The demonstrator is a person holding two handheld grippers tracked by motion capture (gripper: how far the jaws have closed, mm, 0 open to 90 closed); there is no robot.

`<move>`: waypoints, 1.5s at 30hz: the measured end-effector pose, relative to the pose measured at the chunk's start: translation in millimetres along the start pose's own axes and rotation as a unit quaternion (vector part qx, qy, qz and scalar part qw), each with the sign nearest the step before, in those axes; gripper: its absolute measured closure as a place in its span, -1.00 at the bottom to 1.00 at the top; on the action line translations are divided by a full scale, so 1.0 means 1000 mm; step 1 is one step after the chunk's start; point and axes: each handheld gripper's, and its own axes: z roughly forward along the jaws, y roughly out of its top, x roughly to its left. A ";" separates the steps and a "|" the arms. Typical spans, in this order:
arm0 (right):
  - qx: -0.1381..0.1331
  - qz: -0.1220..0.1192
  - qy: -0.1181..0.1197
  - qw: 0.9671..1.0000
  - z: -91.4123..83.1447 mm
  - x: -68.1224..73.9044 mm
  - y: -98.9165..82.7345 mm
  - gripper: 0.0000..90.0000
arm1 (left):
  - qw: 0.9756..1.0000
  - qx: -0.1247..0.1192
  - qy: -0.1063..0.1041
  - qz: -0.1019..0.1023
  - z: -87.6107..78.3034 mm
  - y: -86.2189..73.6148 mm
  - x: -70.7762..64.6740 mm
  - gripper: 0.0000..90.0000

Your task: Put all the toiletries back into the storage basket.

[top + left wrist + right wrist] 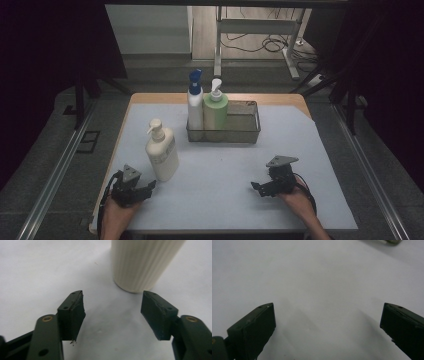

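High view: wire basket (248, 131) sits toward the far side of the white table mat (225, 175). Inside it, packed into its left end, a white bottle with blue pump (195, 102) and a green pump bottle (215, 110) stand upright and touching; the right half of the basket is free, probably kept for one more bottle. The cream pump bottle (161, 150) stands upright on the mat, outside the basket, near-left of it. The left gripper (142, 189) is just near-side of that bottle, low on the mat, aimed at its base; no contact that I can see. The right gripper (260, 187) is near-right of the basket, well apart from every bottle and holding nothing; looks parked out of the way.

Left gripper view: jaws apart, nothing between them. The cream bottle's ribbed base (140, 265) stands just beyond the tips, offset toward the right jaw. The gap looks narrower than the bottle body, so my read is the gripper is released and clear of the bottle, not lined up for a body grasp.

Right gripper view: jaws wide apart over bare mat, empty. A sliver of something pale at the top right edge; can't tell what it is.

Judgement: the job looks like loading bottles into the basket; the cream one is the odd one out and nearest the left hand.
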 end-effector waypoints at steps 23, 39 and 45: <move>-0.010 -0.007 0.001 1.000 0.005 -0.001 -0.010 -1.00 | 0.999 0.020 -0.028 0.017 0.023 0.036 0.027 0.98; -0.011 -0.007 0.000 1.000 0.005 -0.001 -0.010 -1.00 | 0.998 0.027 -0.060 -0.001 0.045 0.038 0.023 0.99; -0.012 -0.009 0.000 1.000 0.005 -0.001 -0.010 -1.00 | 0.997 0.028 -0.072 0.006 0.046 0.039 0.017 0.99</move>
